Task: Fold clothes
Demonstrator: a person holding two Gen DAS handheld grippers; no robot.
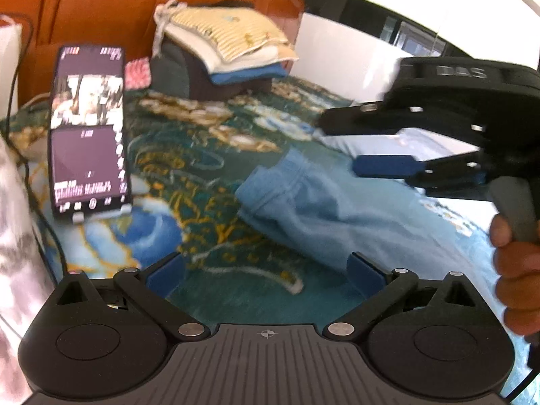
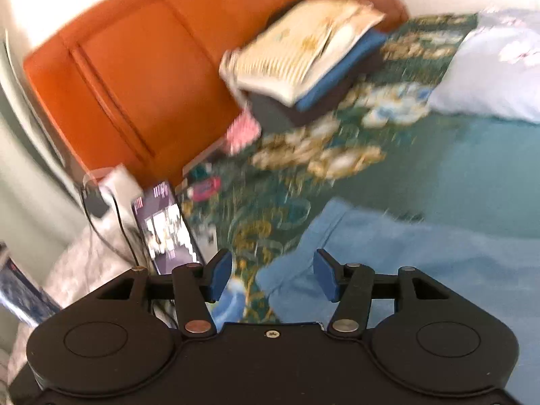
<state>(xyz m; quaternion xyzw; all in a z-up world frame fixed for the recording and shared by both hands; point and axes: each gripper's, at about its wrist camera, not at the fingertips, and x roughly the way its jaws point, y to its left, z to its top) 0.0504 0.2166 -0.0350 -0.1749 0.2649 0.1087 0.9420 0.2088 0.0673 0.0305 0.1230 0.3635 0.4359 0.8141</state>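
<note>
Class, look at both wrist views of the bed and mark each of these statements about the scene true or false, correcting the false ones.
1. The light blue fleece garment lies on the patterned green bedspread. True.
2. The left gripper clamps the garment. False: its fingers stand apart with nothing between them.
3. A stack of folded clothes sits by the orange padded headboard. True.
4. The lit smartphone lies face down. False: it stands propped, screen showing.
5. The right gripper is shut. False: its blue-padded fingers are apart, not gripping the garment.
</note>
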